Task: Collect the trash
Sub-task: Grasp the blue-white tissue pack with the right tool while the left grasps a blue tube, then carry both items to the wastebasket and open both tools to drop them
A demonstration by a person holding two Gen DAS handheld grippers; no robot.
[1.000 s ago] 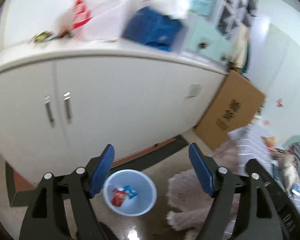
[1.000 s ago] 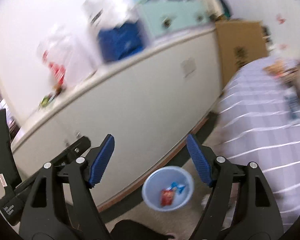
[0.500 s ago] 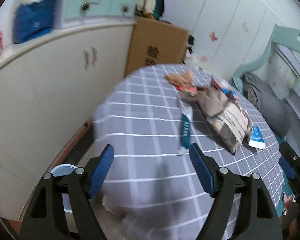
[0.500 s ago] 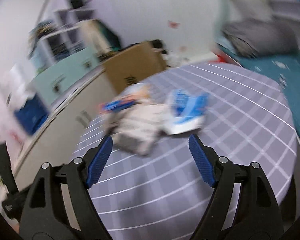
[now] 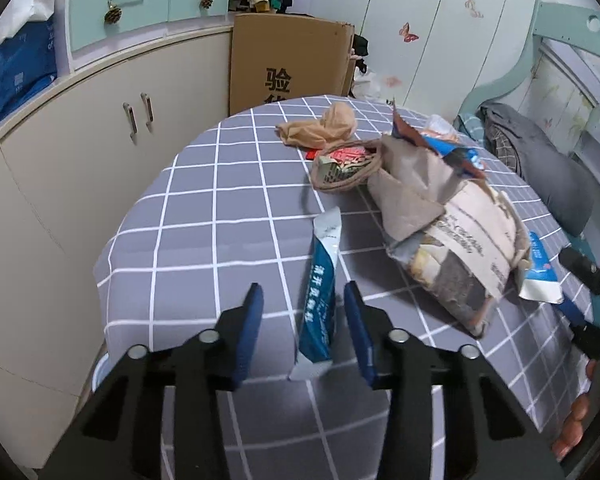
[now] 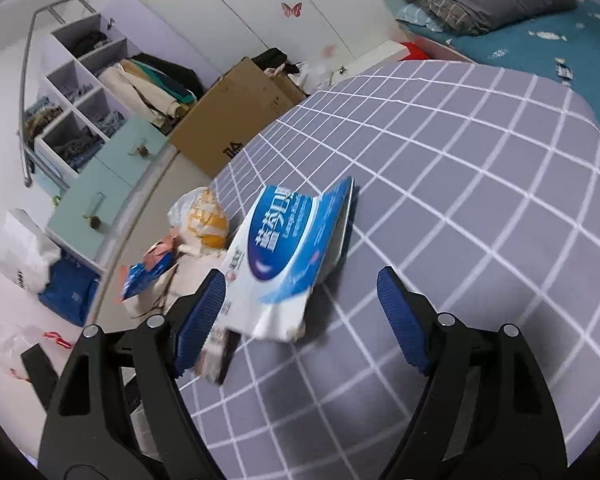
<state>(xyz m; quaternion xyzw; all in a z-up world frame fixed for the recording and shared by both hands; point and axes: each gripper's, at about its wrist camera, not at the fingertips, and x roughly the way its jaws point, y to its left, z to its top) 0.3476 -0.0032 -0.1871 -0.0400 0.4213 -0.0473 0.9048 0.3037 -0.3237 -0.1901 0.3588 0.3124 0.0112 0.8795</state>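
Note:
A long blue and silver wrapper [image 5: 320, 280] lies on the grey checked table [image 5: 204, 240]. My left gripper [image 5: 303, 328] is open, its jaws on either side of the wrapper's near end without clamping it. A crumpled paper bag [image 5: 456, 232] with wrappers, a tan stocking [image 5: 324, 128] and a red-printed packet [image 5: 340, 164] lie beyond. My right gripper [image 6: 300, 312] is open around the near end of a blue and white tissue pack [image 6: 288, 256]; this pack also shows in the left wrist view [image 5: 540, 276]. An orange and clear bag [image 6: 200, 216] and a blue and red wrapper [image 6: 148, 272] lie to its left.
White cabinets [image 5: 80, 152] stand left of the table, with a cardboard box [image 5: 288, 64] at their end. The rim of a pale blue bin [image 5: 98, 372] peeks out on the floor below the table's left edge. A bed [image 6: 540, 40] lies behind the table.
Both grippers swung from the floor bin and cabinets up to the table. The left jaws have narrowed around the long blue wrapper. The right gripper has come up close to the tissue pack.

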